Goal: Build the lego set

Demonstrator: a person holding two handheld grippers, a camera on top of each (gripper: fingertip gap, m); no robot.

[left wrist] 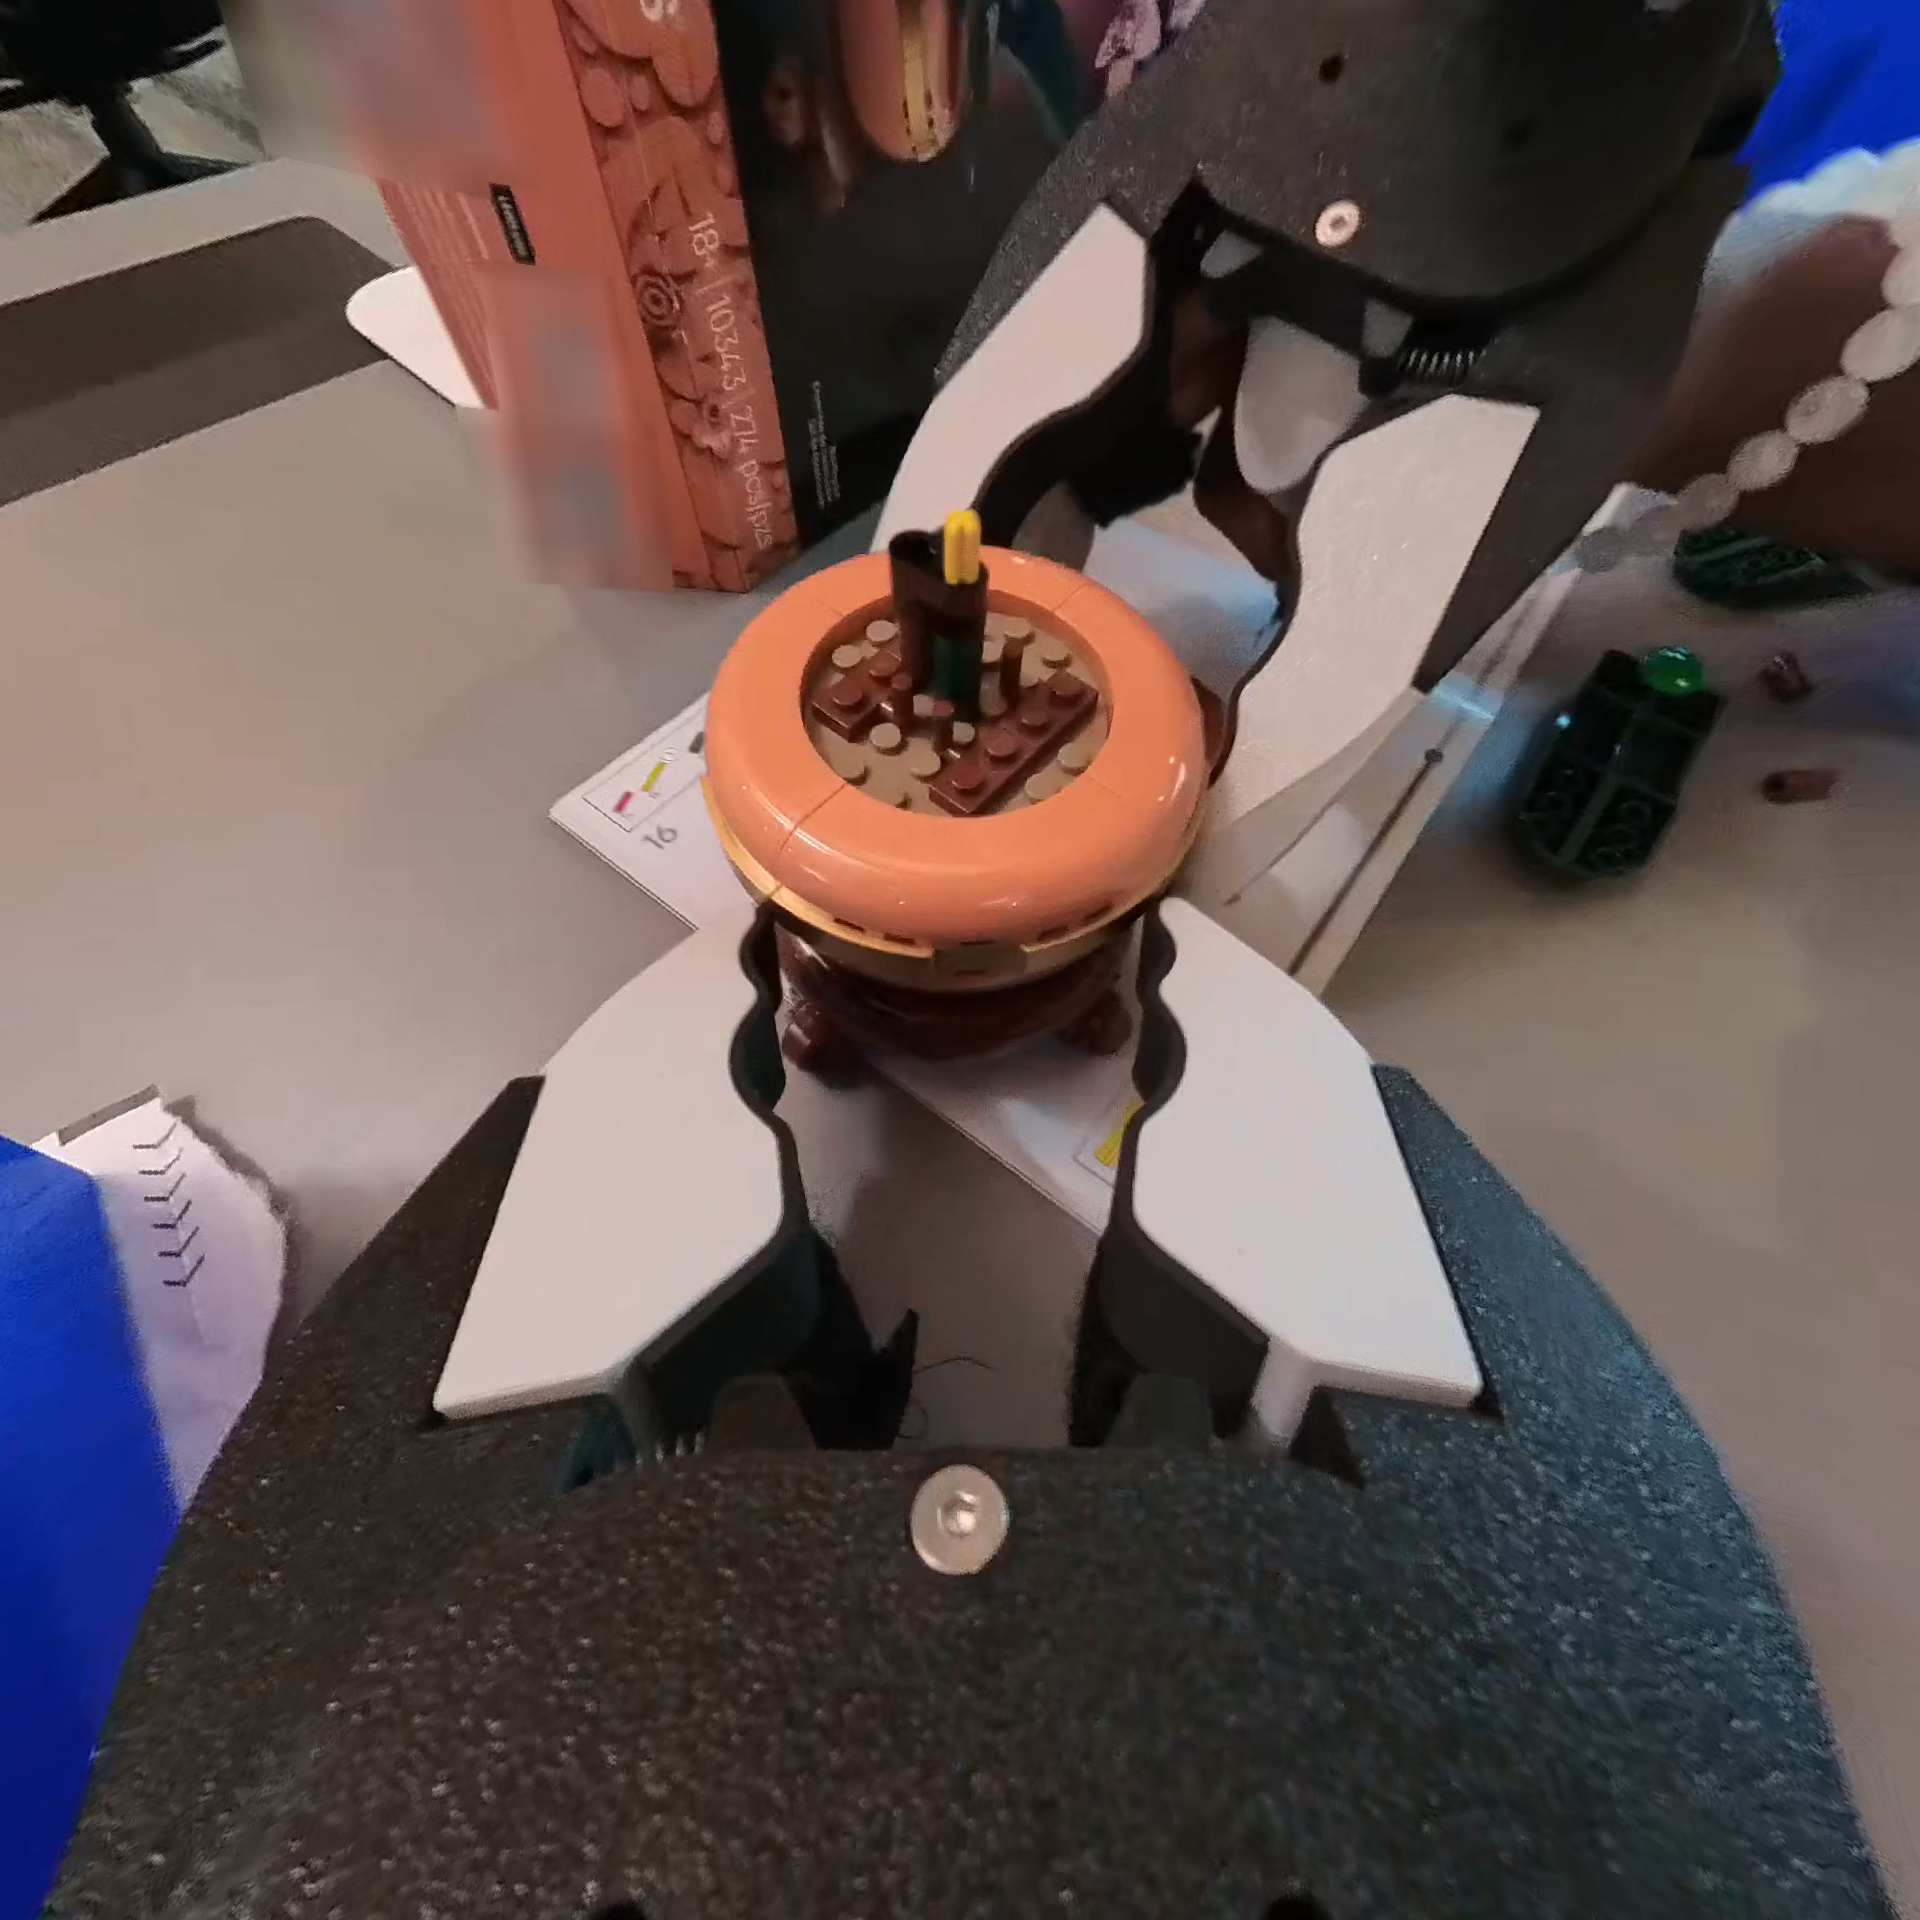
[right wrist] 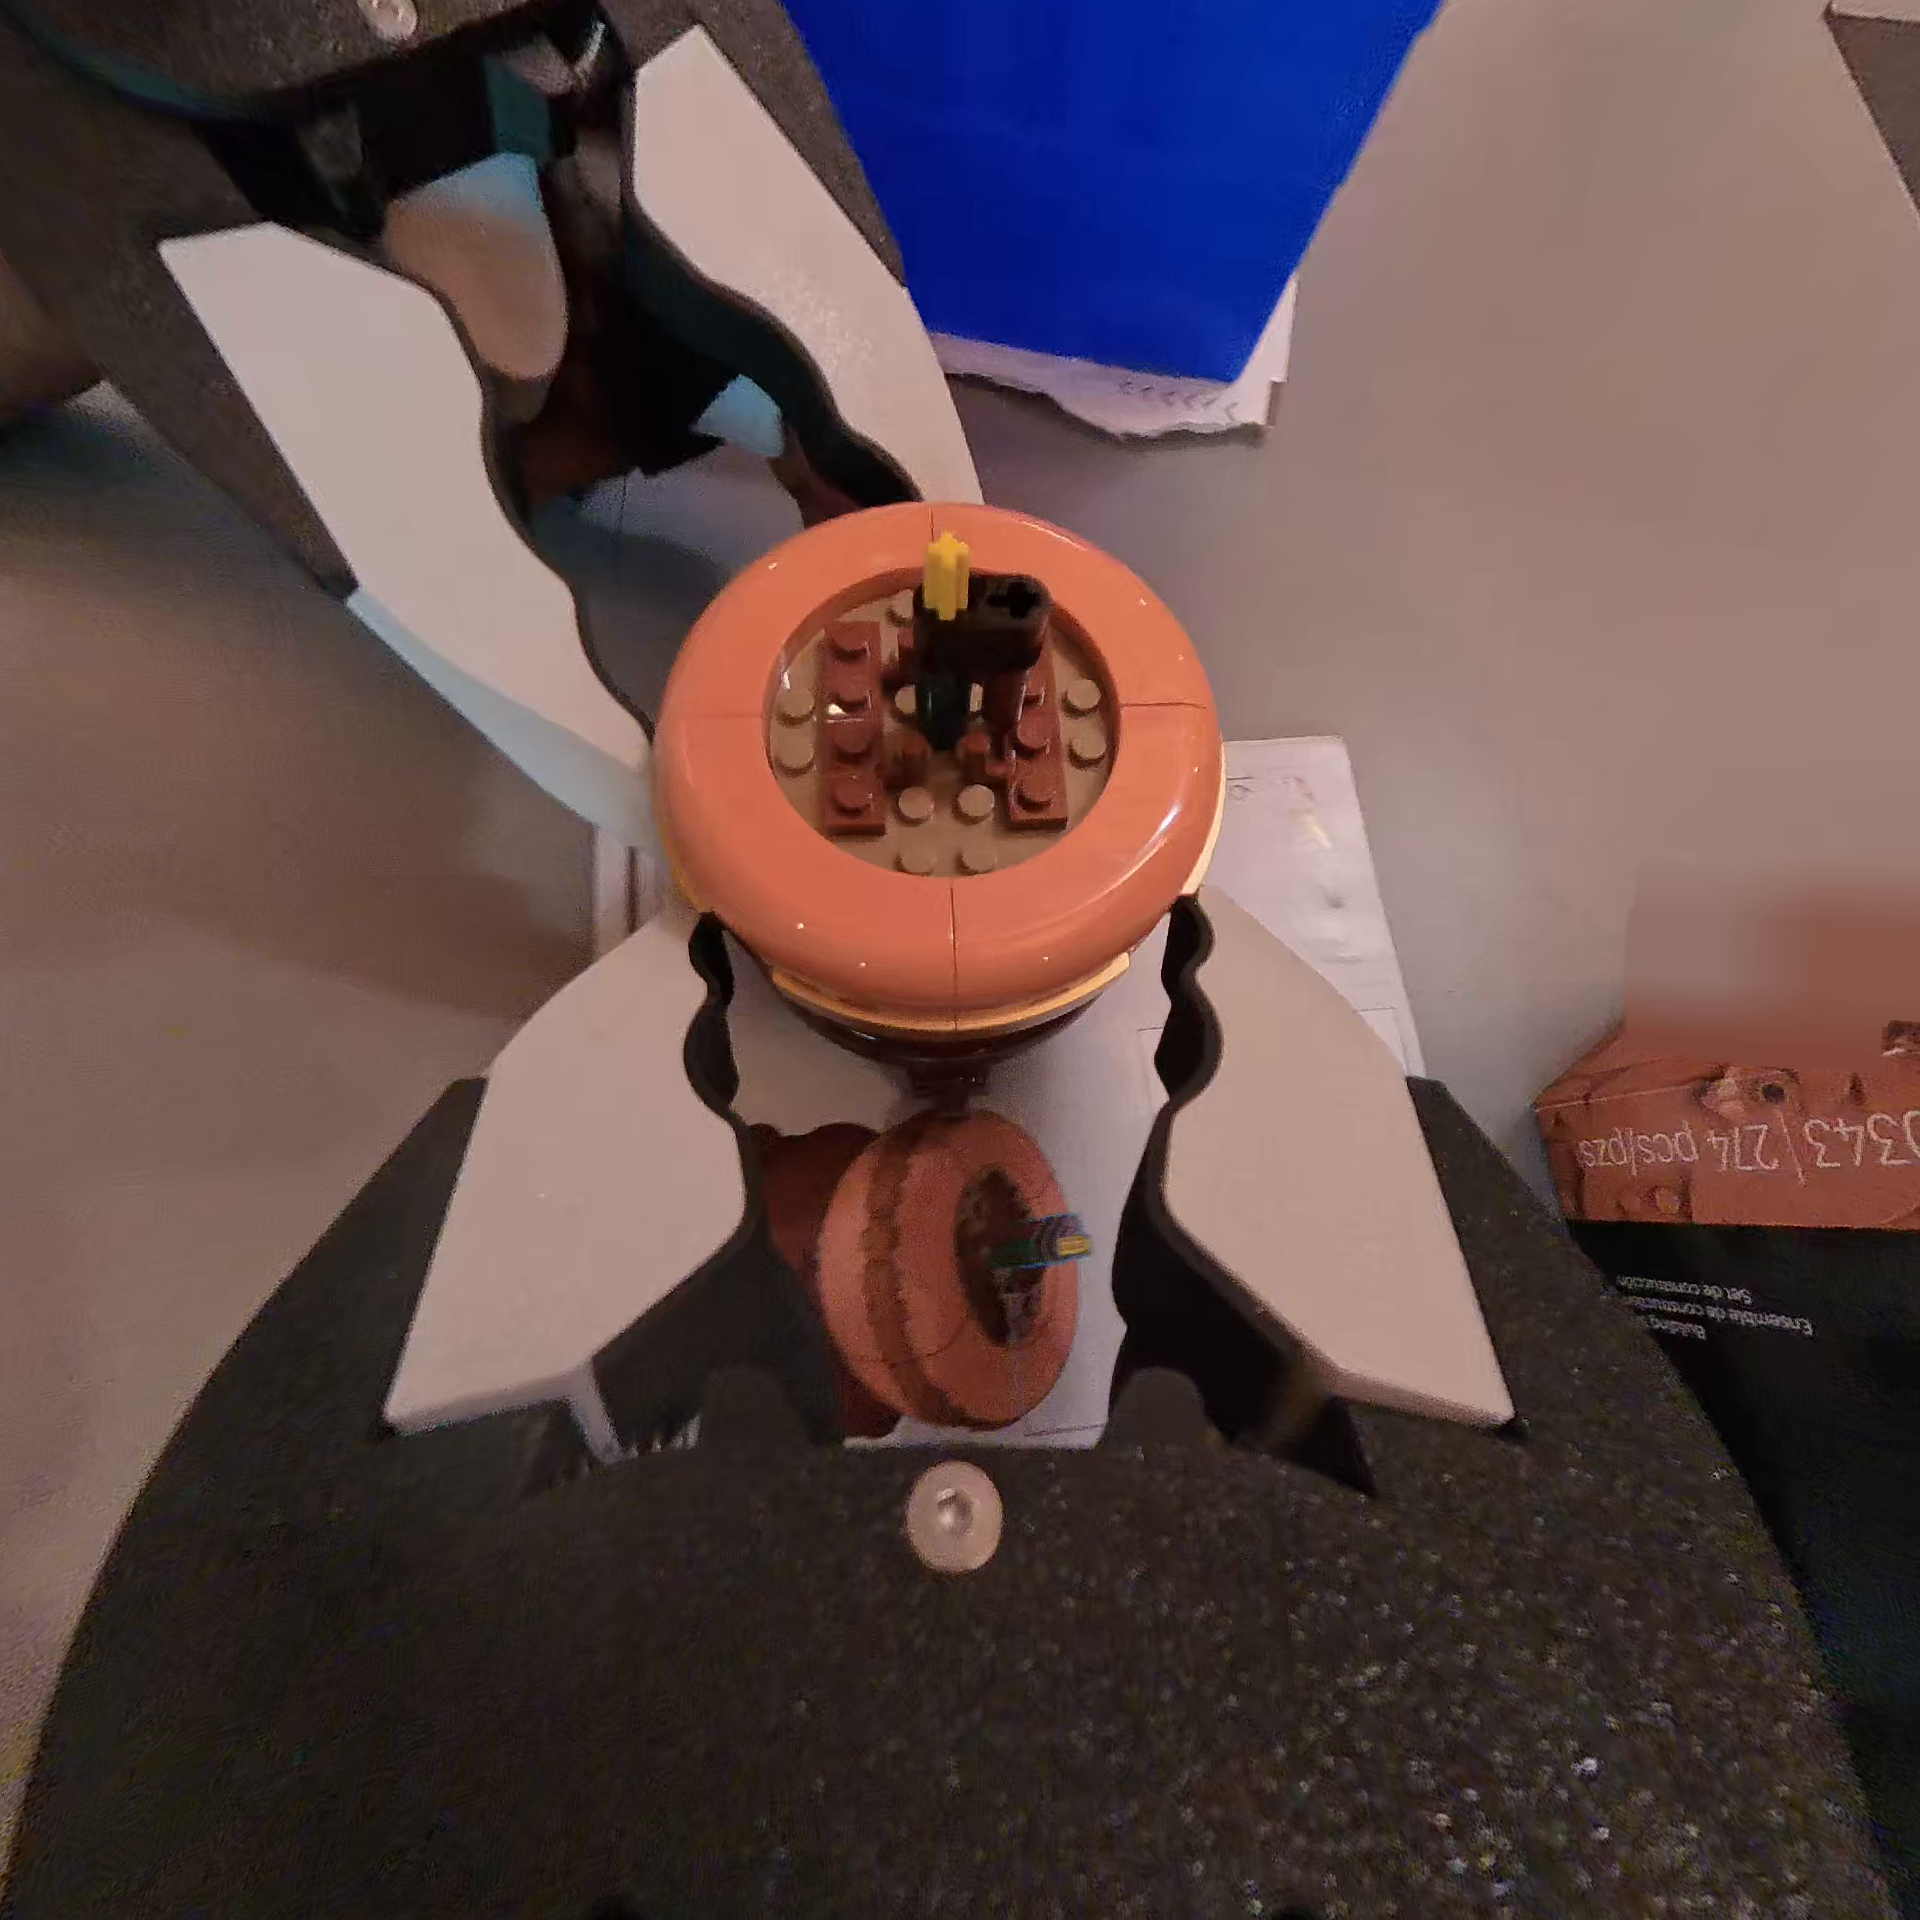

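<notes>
A lego flower pot (left wrist: 951,831) with an orange ring rim, a brown studded inside and a dark brown stem with a yellow pin (left wrist: 961,540) stands upright on the instruction booklet (left wrist: 644,821). My left gripper (left wrist: 951,935) is closed on the pot's dark body just under the rim, from the near side. My right gripper (right wrist: 945,935) straddles the same pot (right wrist: 940,831) under its rim. Thin slivers of paper show between its fingers (right wrist: 717,997) and the pot body. Each gripper shows opposite the other, across the pot.
The set's box (left wrist: 665,312) stands behind the pot and also shows in the right wrist view (right wrist: 1714,1164). Dark green pieces (left wrist: 1621,769) and small brown pieces (left wrist: 1797,784) lie on the grey table at the right. A blue sleeve (left wrist: 62,1455) and a white bag (left wrist: 197,1226) are at the left.
</notes>
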